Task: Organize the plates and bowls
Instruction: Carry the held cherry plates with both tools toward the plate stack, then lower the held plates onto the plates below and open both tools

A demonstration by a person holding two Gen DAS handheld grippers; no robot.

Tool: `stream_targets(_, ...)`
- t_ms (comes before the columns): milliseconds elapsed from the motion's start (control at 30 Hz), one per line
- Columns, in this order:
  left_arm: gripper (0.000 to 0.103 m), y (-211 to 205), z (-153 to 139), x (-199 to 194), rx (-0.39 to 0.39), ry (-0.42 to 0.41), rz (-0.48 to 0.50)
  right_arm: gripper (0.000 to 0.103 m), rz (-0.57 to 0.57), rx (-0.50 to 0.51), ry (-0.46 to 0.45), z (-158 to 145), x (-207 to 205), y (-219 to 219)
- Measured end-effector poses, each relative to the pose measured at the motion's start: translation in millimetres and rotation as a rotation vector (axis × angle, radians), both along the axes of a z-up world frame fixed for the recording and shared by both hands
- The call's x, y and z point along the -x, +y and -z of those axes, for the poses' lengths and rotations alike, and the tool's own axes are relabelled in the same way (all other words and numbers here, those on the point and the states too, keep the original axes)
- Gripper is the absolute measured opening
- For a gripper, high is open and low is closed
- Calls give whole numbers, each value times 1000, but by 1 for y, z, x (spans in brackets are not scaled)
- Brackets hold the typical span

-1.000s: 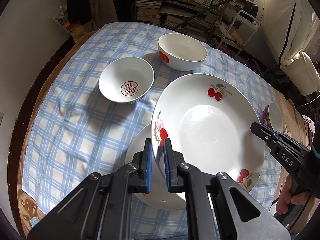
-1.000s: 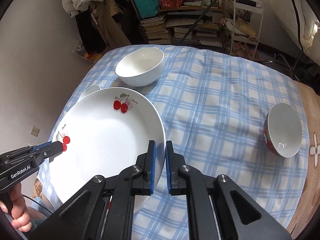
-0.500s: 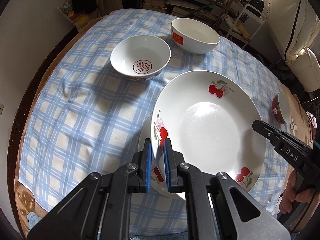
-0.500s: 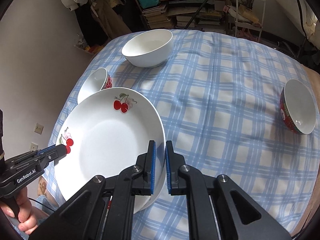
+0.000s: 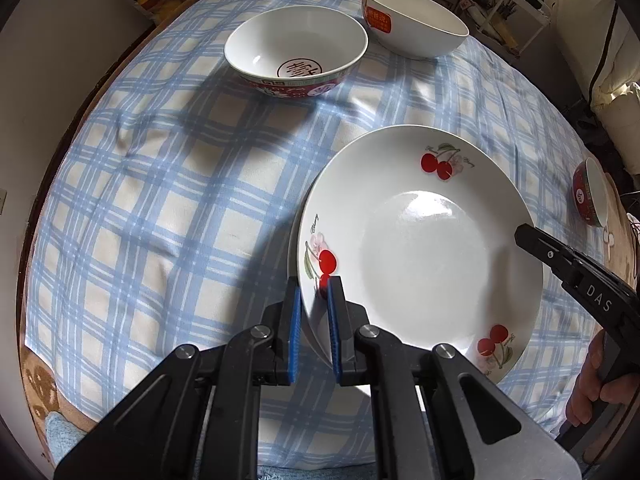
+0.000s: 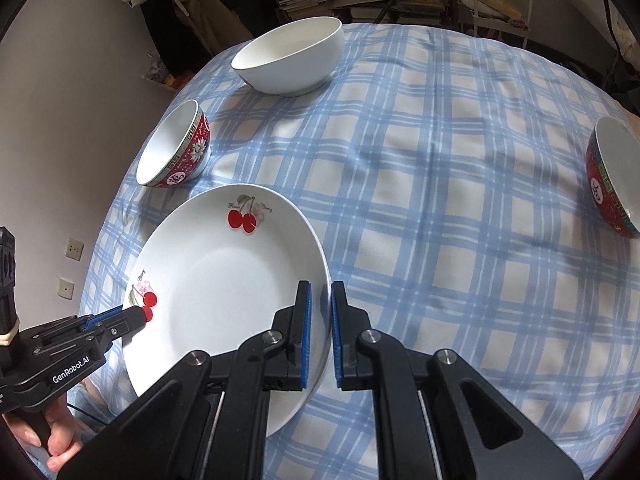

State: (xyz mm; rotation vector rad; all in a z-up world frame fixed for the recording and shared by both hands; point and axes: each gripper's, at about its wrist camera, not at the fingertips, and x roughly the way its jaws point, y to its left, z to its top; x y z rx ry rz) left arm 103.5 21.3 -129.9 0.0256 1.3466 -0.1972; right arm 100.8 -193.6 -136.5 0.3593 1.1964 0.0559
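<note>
Both grippers clamp the cherry plate [image 5: 420,248] by opposite rims: left gripper [image 5: 314,316] pinches the rim beside a cherry print, right gripper [image 6: 320,320] pinches the other edge. The plate sits low over a second plate [image 5: 294,248], whose rim peeks out beneath; whether they touch is unclear. On the checked cloth [image 6: 440,200]: red bowl [image 5: 296,56] and white bowl [image 5: 416,24] beyond, another red bowl [image 6: 616,176] well apart at the right.
</note>
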Motion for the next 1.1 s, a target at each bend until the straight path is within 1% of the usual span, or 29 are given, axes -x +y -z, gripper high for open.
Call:
stream_targets(33, 11, 1, 0, 1, 3, -6, 1, 11, -2, 6, 1, 1, 0, 1)
stream_targets(167, 11, 5, 5, 1, 26, 22, -13, 10, -30, 45, 6, 7, -1, 8)
stream_targets(233, 11, 4, 4, 4, 16, 9, 0, 11, -37, 83, 4, 11, 0, 13)
stream_targets(300, 11, 3, 5, 5, 0, 4, 4, 11, -38, 85, 10, 13, 0, 14)
stream_targets(367, 11, 5, 8, 3, 18, 25, -10, 11, -34, 90, 16, 16, 0, 15)
stream_targets(467, 11, 10, 8, 1, 43, 31, -34, 12, -35, 112, 12, 18, 2, 18)
stream_targets(633, 11, 7, 9, 5, 10, 28, -21, 13, -38, 146, 6, 18, 3, 22)
stream_targets(767, 11, 7, 10, 3, 12, 31, -32, 13, -37, 155, 2, 17, 4, 23)
stream_targets(867, 11, 7, 4, 4, -17, -3, -29, 13, -37, 154, 0, 17, 4, 24)
stream_targets(933, 11, 9, -1, 4, -8, -18, -32, 13, -41, 158, 2, 18, 4, 24)
stream_targets(1000, 11, 12, 0, 1, 1, -6, -43, 13, -37, 157, 2, 17, 3, 24)
stream_targets(1100, 11, 16, 3, -1, -8, 4, -60, 13, -29, 156, 3, 17, 4, 24)
